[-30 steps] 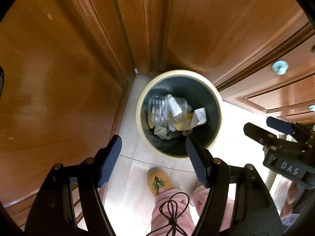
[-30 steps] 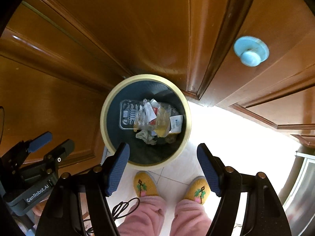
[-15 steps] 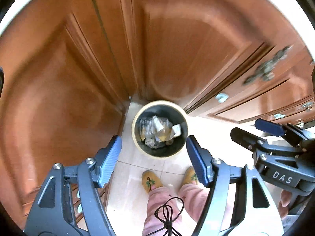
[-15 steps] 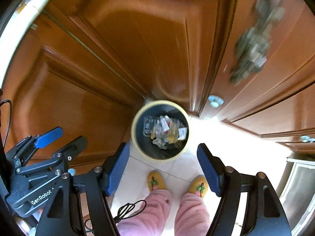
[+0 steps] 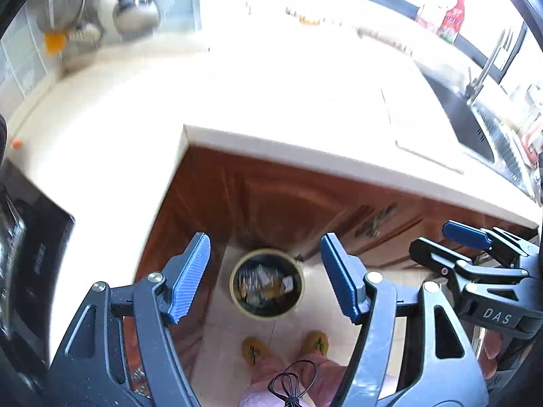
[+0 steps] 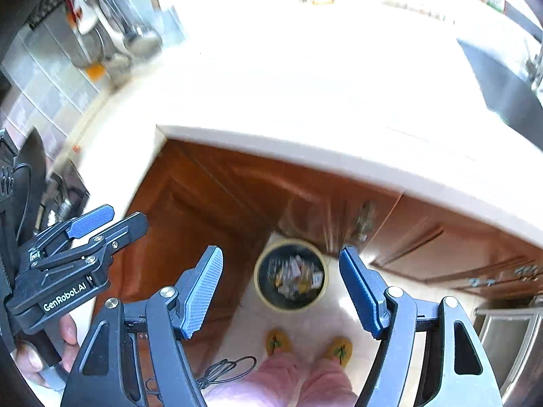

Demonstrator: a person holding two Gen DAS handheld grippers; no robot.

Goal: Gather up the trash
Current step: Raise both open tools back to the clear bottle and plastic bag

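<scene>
A round dark bin with a cream rim (image 5: 266,283) (image 6: 291,275) stands on the floor far below, in the inner corner of the wooden cabinets. It holds crumpled clear plastic and paper scraps (image 5: 263,281) (image 6: 294,274). My left gripper (image 5: 265,262) hangs high above it, blue pads wide apart with nothing between them. My right gripper (image 6: 281,274) is likewise open and empty, at counter height. Each gripper shows at the edge of the other's view.
A pale L-shaped countertop (image 5: 237,95) (image 6: 305,78) fills the upper half, overexposed. A dark sink with a tap (image 5: 475,101) lies at the right, hanging utensils (image 5: 132,10) at the back left, a red packet (image 5: 453,20) by the window. The person's yellow slippers (image 6: 307,342) stand near the bin.
Both grippers have risen a long way from just above the bin; it now looks small and the countertop, sink and wall have come into view. Jaws are unchanged.
</scene>
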